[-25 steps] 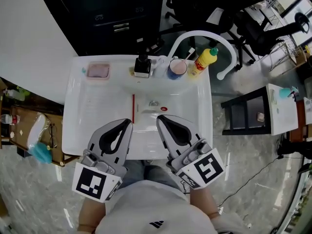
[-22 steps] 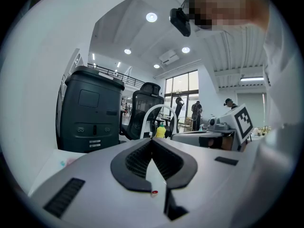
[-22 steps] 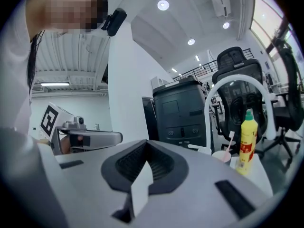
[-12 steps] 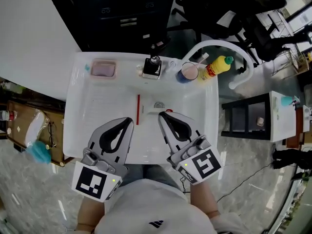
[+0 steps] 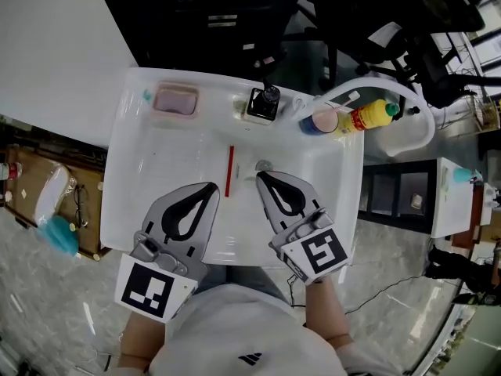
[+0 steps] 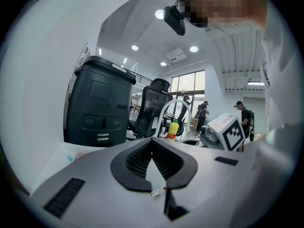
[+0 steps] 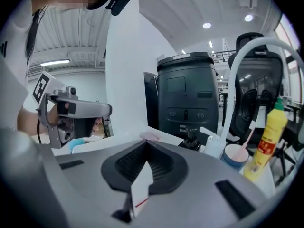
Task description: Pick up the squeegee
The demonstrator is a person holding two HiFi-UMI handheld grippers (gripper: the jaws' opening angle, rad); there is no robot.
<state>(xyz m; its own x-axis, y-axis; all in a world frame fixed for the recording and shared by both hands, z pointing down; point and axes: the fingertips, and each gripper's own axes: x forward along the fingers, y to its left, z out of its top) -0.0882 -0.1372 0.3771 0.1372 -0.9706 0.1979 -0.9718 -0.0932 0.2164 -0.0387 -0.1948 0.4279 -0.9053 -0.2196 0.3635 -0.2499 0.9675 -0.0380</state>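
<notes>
Currently the squeegee [image 5: 229, 171] is lying flat on the floor of the white sink [image 5: 149, 171]. It is showing as a thin red strip running away from the person, just left of the drain [image 5: 264, 165].

Both tongs are hanging over the near half of the basin and pointing toward the back rim. The left tongs [image 5: 210, 189] are sitting with their tip just left of the strip's near end, not touching it. In their own view the ribbed pads are meeting at the tip with nothing pinched between them. The right tongs [image 5: 262, 177] are lying on the other side of the strip, their tip close to the drain. Their jaws are pressing together as well and carrying nothing. So the squeegee is resting between the two tips, gripped by neither.

Along the back rim a pink soap dish [image 5: 174, 100] is sitting at the left and a black fitting [image 5: 264, 103] is standing near the middle. A blue cup [image 5: 319, 122] and a yellow bottle [image 5: 368, 116] are standing side by side at the right. A white curved pipe [image 5: 415, 120] is arching behind the bottle. Beyond the sink a black bin [image 6: 97, 103] is standing.
</notes>
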